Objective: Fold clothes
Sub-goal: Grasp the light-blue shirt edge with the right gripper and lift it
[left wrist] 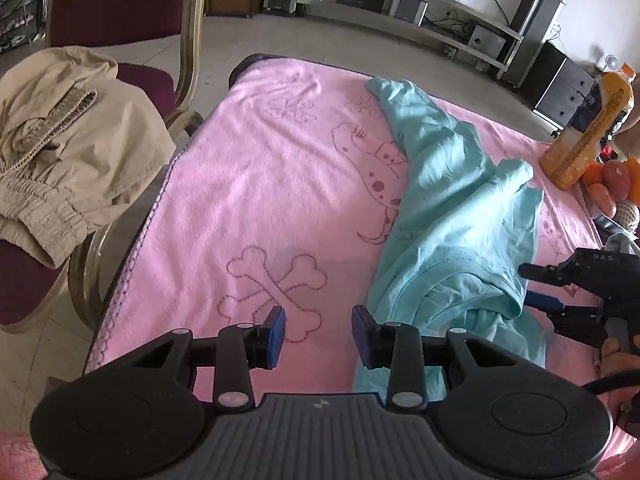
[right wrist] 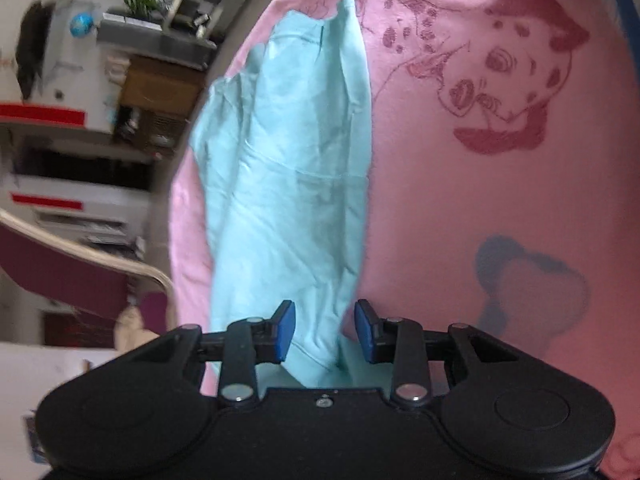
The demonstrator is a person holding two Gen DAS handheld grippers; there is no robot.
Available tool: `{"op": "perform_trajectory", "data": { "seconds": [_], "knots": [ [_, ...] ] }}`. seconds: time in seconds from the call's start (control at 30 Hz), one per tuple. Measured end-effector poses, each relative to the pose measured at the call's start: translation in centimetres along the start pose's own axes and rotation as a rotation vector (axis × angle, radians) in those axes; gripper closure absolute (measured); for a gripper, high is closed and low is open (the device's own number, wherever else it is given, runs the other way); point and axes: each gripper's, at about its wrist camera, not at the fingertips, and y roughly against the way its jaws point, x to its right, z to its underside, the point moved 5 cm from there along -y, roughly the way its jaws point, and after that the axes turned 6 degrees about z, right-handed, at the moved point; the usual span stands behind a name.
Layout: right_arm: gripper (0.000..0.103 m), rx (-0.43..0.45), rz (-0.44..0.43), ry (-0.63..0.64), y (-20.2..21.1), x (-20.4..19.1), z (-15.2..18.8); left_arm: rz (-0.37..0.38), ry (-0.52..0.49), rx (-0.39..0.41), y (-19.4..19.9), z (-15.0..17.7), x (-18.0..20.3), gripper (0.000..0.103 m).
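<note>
Below us, our left gripper [left wrist: 318, 334] hangs over a pink blanket [left wrist: 248, 184] printed with crossed bones and a spotted dog. Its blue pads stand apart with nothing between them, only bare blanket beneath. A crumpled teal garment [left wrist: 452, 208] lies in a long rumpled strip across the right part of the blanket, its near end bunched just right of this gripper. Our right gripper [right wrist: 325, 330] points along that teal garment [right wrist: 288, 168]; its jaws are closing, the cloth lies under and between the pads, and we cannot tell whether they press it yet. From the left wrist view, the right gripper [left wrist: 534, 286] reaches in at the garment's edge. Tan shorts [left wrist: 60, 148] rest on a maroon chair [left wrist: 24, 280] left of the blanket. An orange bottle [left wrist: 588, 128] stands at the far right.
</note>
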Motion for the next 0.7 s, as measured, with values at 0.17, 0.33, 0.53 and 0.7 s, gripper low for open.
{"op": "perform_trajectory", "data": {
  "seconds": [0.17, 0.33, 0.53, 0.7],
  "knots": [
    [0.071, -0.003, -0.083, -0.080, -1.0, 0.8, 0.4, 0.015, 0.022, -0.003, -0.1, 0.3, -0.3, 0.068],
    [0.098, 0.100, -0.029, -0.083, -1.1, 1.1, 0.7, 0.019, 0.026, -0.007, 0.0, 0.5, -0.2, 0.068],
    [0.101, 0.257, -0.057, -0.022, 3.9, -1.2, 1.4, 0.045, 0.017, -0.002, 0.6, 0.6, 0.5, 0.068],
    [0.101, 0.464, -0.140, 0.001, 13.8, -3.8, 1.5, 0.150, -0.004, -0.019, 1.2, 0.8, 3.2, 0.068]
  ]
}}
